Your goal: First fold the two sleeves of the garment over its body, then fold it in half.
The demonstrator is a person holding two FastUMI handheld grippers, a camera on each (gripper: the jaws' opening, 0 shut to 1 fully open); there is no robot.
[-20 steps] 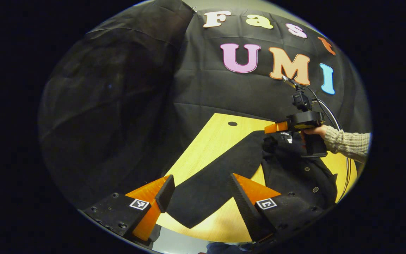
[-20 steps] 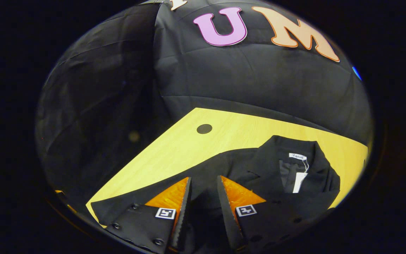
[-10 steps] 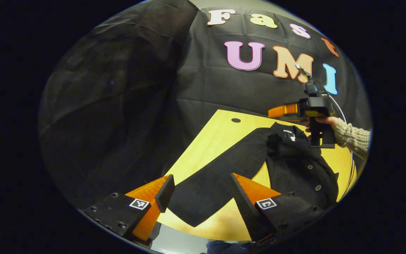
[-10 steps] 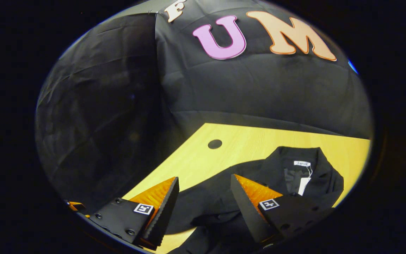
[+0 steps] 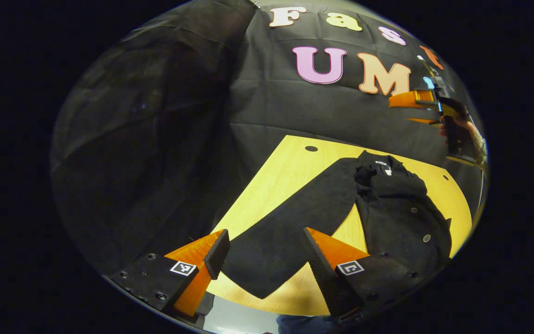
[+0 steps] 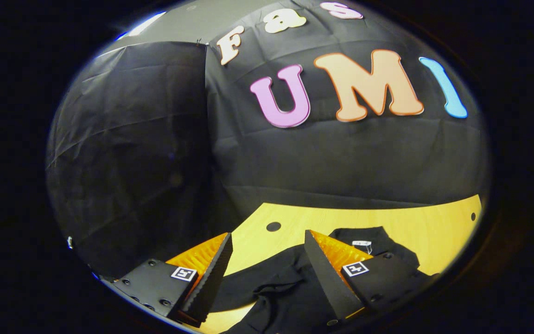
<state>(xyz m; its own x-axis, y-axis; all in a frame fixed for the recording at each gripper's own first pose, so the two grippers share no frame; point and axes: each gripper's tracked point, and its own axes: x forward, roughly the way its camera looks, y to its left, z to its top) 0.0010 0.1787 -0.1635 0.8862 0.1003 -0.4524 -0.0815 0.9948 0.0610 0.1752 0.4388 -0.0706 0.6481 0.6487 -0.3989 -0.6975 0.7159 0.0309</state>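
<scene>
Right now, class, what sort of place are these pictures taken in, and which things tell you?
Probably a recording booth: black cloth wall behind, a light wooden table with a black jacket laid out, and a handheld claw raised above it.

Light wooden table with a black buttoned jacket lying on it

The tabletop has a pale yellow wood grain and a small dark round hole near its far edge by the booth's cloth wall; a second small hole sits toward the other end. The jacket lies flat, collar toward the wall, one sleeve stretched out straight across the wood toward the near edge, the other folded over its body.
</scene>
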